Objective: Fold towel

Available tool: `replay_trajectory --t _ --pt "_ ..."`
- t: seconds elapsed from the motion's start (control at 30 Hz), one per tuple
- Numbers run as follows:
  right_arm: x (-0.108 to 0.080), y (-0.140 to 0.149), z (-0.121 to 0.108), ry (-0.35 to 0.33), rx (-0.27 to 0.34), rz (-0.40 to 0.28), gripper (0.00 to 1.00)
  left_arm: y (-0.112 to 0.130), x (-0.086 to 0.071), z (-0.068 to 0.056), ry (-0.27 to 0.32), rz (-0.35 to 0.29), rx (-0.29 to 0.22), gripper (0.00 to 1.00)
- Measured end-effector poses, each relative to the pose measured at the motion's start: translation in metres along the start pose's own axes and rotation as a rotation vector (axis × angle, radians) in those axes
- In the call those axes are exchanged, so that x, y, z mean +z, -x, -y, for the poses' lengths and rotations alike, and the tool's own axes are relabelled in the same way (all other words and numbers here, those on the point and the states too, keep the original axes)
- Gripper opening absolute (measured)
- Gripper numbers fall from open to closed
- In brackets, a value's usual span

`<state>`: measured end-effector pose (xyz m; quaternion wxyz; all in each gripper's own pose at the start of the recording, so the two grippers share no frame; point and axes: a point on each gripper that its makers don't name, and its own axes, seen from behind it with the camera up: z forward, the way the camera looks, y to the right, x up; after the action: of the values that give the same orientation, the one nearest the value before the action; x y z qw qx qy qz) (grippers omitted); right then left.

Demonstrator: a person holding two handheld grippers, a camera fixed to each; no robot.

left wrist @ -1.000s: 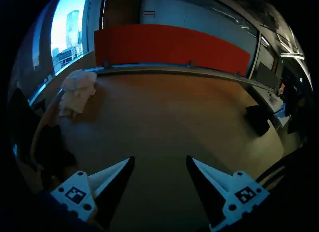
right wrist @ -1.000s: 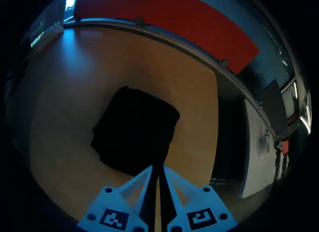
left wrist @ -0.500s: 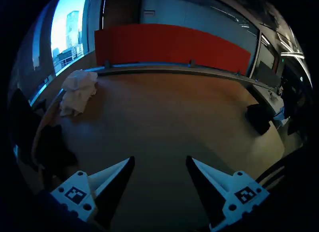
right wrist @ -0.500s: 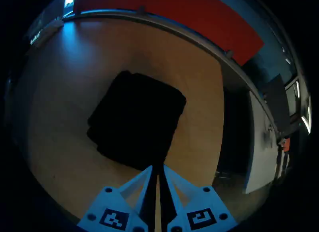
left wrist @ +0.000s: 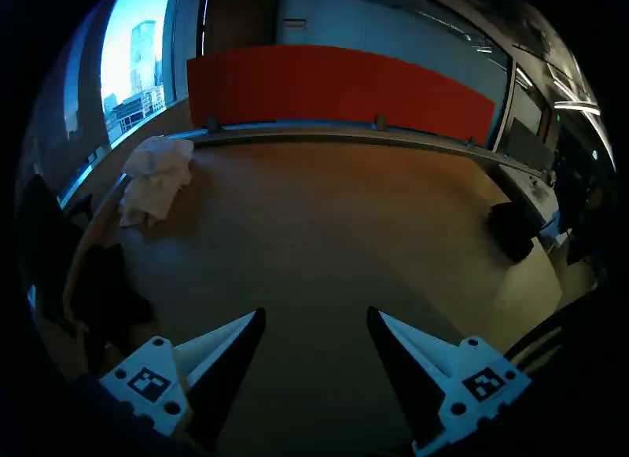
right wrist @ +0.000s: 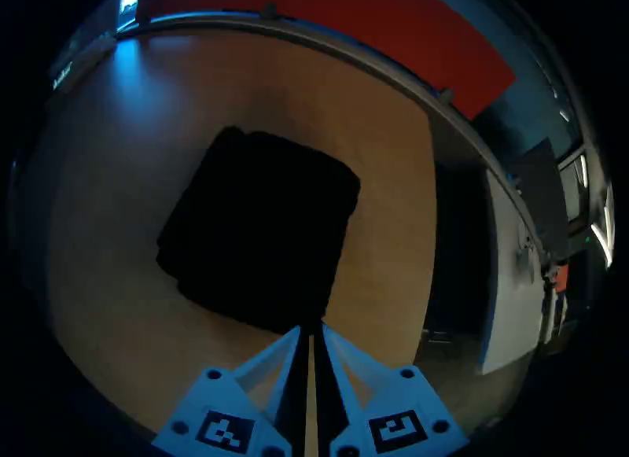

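Observation:
A black folded towel (right wrist: 259, 229) lies flat on the wooden table (right wrist: 118, 182) in the right gripper view. My right gripper (right wrist: 311, 331) is shut, its fingertips pinching the towel's near edge. In the left gripper view, my left gripper (left wrist: 314, 315) stands open above bare tabletop with nothing between its fingers. A crumpled white towel (left wrist: 153, 178) sits at the table's far left corner. A dark shape (left wrist: 511, 229) at the far right edge of the table looks like the black towel, too dim to make out further.
A red partition (left wrist: 338, 83) runs along the table's far edge behind a metal rail. A dark heap (left wrist: 102, 296) lies near the left edge. The table's right edge (right wrist: 431, 221) drops to a dim floor beside a white cabinet (right wrist: 511, 300).
The right gripper view has shifted slightly; the black towel now looks larger and sits more to the left, its near edge still at the fingertips. The left gripper has hardly moved.

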<state>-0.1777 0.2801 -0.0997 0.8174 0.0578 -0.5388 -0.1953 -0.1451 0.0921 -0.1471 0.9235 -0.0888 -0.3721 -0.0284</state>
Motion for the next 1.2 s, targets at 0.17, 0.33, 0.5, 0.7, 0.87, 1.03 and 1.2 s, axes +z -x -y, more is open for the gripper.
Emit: replay_trajectory --t 0.17,0.33,0.5,0.7,0.87,1.03,1.2 --pt "0.000 -0.001 -0.001 0.002 0.002 -0.004 0.05 0.001 0.000 0.001 -0.002 0.001 -0.003 0.96" --pt "-0.001 -0.004 0.000 0.011 0.006 -0.016 0.08 0.001 -0.001 0.002 -0.001 0.001 -0.004 0.95" --pt "-0.003 -0.005 0.003 0.019 0.020 -0.030 0.16 0.002 -0.001 0.003 -0.002 -0.001 -0.003 0.96" --pt "-0.007 -0.007 0.007 0.030 0.031 -0.055 0.54 0.002 -0.001 0.005 0.000 -0.005 -0.008 0.95" --pt "-0.011 -0.010 0.005 0.066 0.037 -0.071 0.83 0.000 -0.002 0.007 0.001 -0.011 -0.007 0.95" --pt "-0.017 -0.019 0.009 0.078 0.061 -0.103 0.87 -0.002 -0.002 0.009 0.003 -0.019 -0.009 0.95" --pt "-0.024 -0.031 0.016 0.077 0.092 -0.144 0.87 -0.004 -0.002 0.011 0.006 -0.028 -0.018 0.96"
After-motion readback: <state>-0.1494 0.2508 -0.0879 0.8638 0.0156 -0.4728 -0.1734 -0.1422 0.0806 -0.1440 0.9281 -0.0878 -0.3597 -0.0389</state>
